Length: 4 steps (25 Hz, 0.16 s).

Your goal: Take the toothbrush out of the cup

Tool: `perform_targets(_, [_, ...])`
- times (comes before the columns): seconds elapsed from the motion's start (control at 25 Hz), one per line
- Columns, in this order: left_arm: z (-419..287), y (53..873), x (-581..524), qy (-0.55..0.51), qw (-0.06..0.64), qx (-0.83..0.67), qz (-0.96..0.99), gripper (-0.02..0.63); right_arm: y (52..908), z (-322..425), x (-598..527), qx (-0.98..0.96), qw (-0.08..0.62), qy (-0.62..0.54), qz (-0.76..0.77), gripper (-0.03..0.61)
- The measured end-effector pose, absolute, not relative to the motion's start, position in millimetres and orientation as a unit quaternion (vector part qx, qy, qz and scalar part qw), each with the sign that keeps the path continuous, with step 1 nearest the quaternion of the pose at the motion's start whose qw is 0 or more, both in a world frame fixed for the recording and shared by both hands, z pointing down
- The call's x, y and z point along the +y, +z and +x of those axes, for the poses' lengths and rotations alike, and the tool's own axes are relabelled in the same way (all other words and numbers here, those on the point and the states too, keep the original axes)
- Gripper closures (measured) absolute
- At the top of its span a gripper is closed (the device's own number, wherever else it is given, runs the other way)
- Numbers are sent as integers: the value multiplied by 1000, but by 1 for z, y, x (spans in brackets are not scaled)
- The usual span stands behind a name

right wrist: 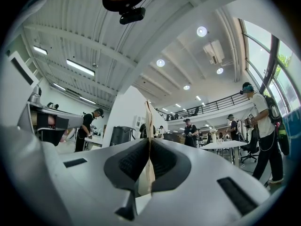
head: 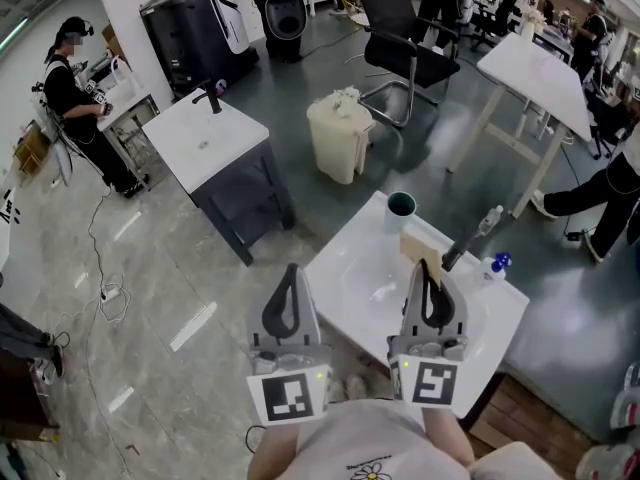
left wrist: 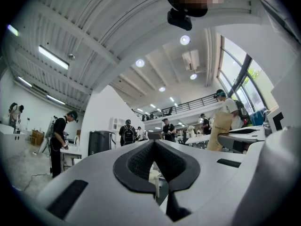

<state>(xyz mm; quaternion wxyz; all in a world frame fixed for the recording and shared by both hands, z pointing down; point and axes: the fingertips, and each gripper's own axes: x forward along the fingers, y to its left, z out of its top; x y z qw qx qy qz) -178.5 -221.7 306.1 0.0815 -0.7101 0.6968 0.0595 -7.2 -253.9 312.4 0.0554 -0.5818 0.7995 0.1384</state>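
A dark-rimmed cup [head: 400, 206] stands at the far corner of the white sink counter [head: 350, 258]; no toothbrush shows in it or anywhere else. My right gripper [head: 428, 265] [right wrist: 149, 142] hovers over the counter, shut on a thin tan cardboard piece [head: 420, 246] [right wrist: 148, 126]. The piece sticks up past the jaws, edge-on in the right gripper view. The same piece appears at the right of the left gripper view [left wrist: 220, 131]. My left gripper [head: 290, 268] [left wrist: 154, 142] is held beside the counter's left edge, jaws shut with nothing between them.
A black faucet [head: 455, 251], a small bottle [head: 489, 219] and a blue item [head: 498, 263] sit at the counter's right. Beyond are a lined bin [head: 340, 133], another sink unit [head: 205, 138], an office chair [head: 405, 48], a white table [head: 540, 73] and several people.
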Motion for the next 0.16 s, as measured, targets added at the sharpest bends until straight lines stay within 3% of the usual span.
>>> perform_targets(0.16, [-179,305,-220,60,82,699,-708,598,309,-7,-253,800,63,142,-580,565])
